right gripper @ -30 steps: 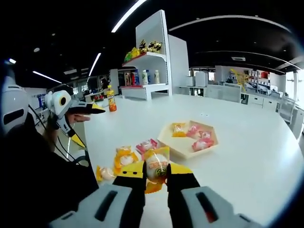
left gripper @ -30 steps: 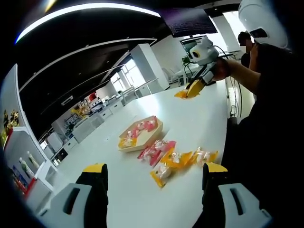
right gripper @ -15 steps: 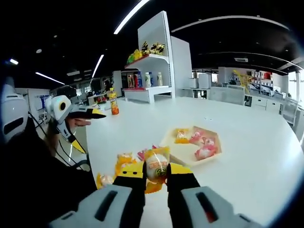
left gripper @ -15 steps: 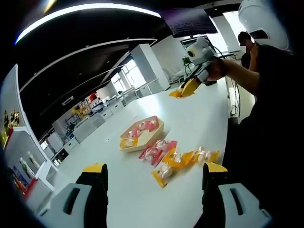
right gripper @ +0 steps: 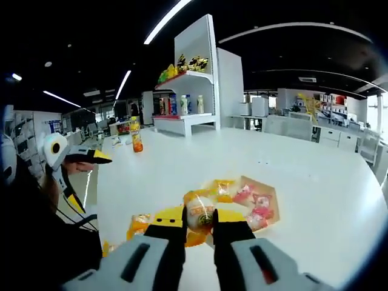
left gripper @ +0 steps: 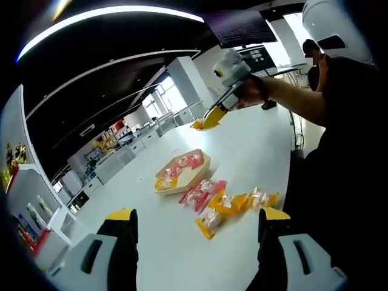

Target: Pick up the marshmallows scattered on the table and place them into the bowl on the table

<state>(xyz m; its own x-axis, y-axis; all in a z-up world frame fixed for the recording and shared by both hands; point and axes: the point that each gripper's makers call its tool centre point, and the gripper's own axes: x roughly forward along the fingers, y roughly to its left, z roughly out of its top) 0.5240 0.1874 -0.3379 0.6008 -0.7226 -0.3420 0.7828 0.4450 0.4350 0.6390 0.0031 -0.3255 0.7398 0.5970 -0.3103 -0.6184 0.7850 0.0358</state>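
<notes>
The right hand-held gripper [right gripper: 198, 225] is clenched on a yellow-wrapped marshmallow packet [right gripper: 199, 210], the packet pinched upright between the yellow jaw tips. In the right gripper view the packet has travelled from above the scattered pile to just beside the near edge of the bowl [right gripper: 270, 195], a shallow pale tray already holding several pink and yellow packets. In the left gripper view that same right hand-held gripper [left gripper: 210, 118] hangs in the air over the far part of the bench [left gripper: 254, 145], further left than half a second ago and now more nearly above the bowl [left gripper: 194, 176] than off to its right.

The left hand-held gripper [left gripper: 194, 227] is released, its jaws standing wide apart and empty, low over the near bench. It has not shifted in this time.

More marshmallows [left gripper: 233, 203] lie loose on the bench, between the bowl and the person: a pink pair touching the bowl's near side and a string of orange and yellow ones trailing right.

My reading is that the carry is nearly complete: the held packet should next be brought fully over the tray and let go. Several packets are left to collect, so the task is roughly mid-way. The slippery wrapper may cling to a jaw on release.
</notes>
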